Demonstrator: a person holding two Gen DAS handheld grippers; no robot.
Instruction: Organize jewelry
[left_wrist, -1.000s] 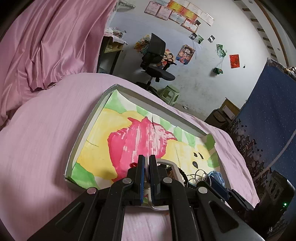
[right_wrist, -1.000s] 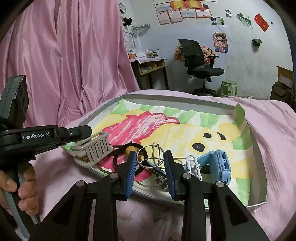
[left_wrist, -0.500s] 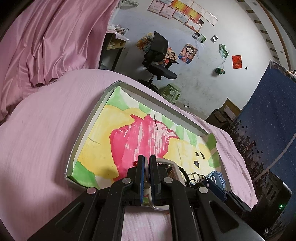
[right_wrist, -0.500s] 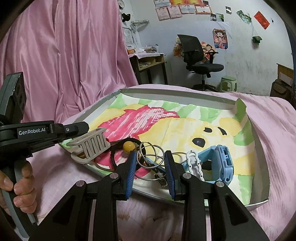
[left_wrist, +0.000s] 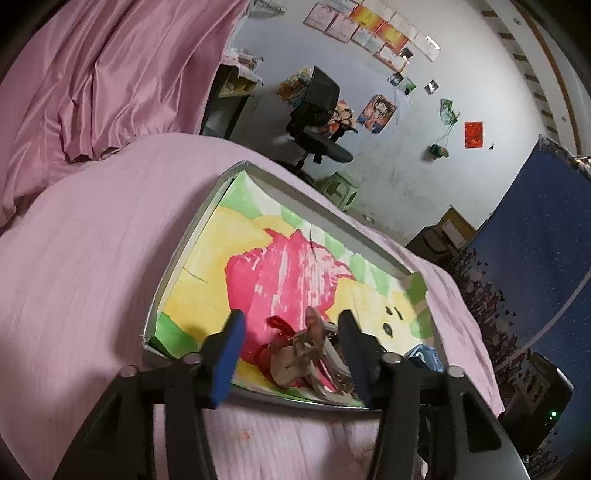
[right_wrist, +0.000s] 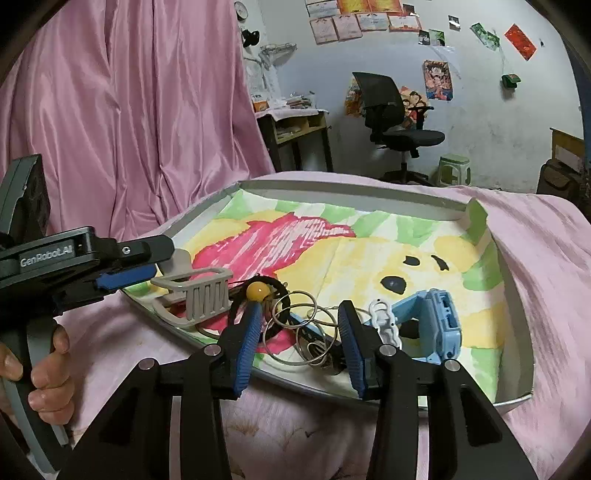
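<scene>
A shallow grey tray (left_wrist: 183, 254) (right_wrist: 332, 185) lined with a pink, yellow and green painting lies on the pink bed. A grey claw hair clip (left_wrist: 295, 360) (right_wrist: 201, 291) rests at its near-left corner, between the spread fingers of my open left gripper (left_wrist: 291, 350) (right_wrist: 162, 260). My right gripper (right_wrist: 299, 345) is open over linked metal rings (right_wrist: 303, 319). Beside them lie a black hair tie with a yellow bead (right_wrist: 258, 291), a small white clip (right_wrist: 384, 321) and a blue watch (right_wrist: 434, 325). A red piece (left_wrist: 275, 325) shows by the clip.
Pink bedding (left_wrist: 92, 258) surrounds the tray, and a pink curtain (right_wrist: 129, 110) hangs behind. A hand (right_wrist: 48, 376) grips the left tool's handle. An office chair (right_wrist: 391, 114), a green stool (right_wrist: 452, 170) and a desk (right_wrist: 295, 125) stand at the far wall.
My left gripper has gone from shut on the grey hair clip to open, and the clip now lies in the tray. The right gripper has stayed open over the rings.
</scene>
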